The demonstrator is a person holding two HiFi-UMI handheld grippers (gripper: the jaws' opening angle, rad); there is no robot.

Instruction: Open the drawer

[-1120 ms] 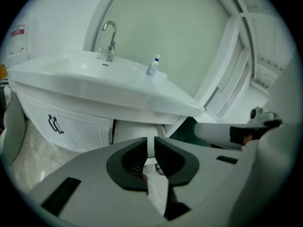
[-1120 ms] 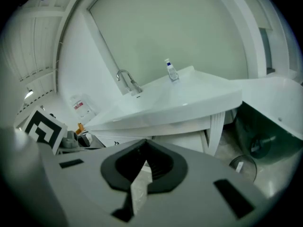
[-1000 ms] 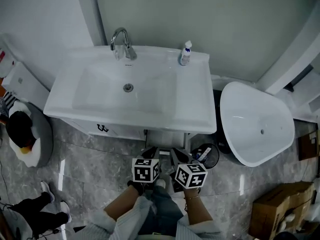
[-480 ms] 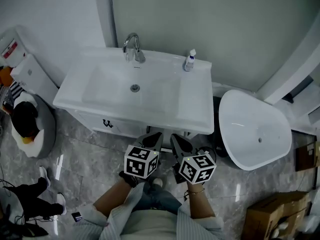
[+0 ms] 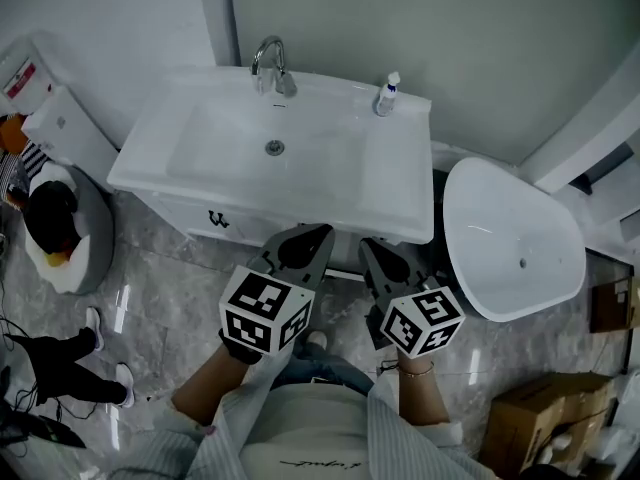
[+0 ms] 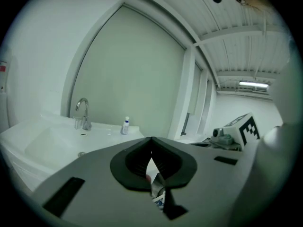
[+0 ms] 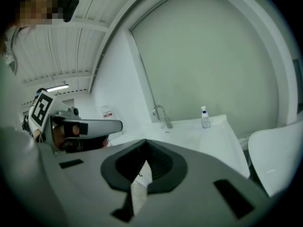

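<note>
Jaws on my left gripper (image 6: 151, 142) closed tip to tip, nothing between; right gripper (image 7: 144, 144) likewise shut and empty; both just short of the white vanity drawer front (image 5: 190, 213), closed under the white ceramic washbasin (image 5: 395, 183); drawer likely stiff on its runners, rigid, fairly heavy; glossy face would slip, so take the small dark pull (image 5: 218, 219); grey marbled floor tiles (image 5: 160, 308) below; pale green wall (image 5: 400, 18) behind.

Your left gripper (image 5: 312, 234) and right gripper (image 5: 375, 248) cover part of the cabinet (image 5: 185, 213) front. Its dark mark (image 5: 218, 219) is too small to read. The box (image 5: 530, 423) runs off the bottom edge.
</note>
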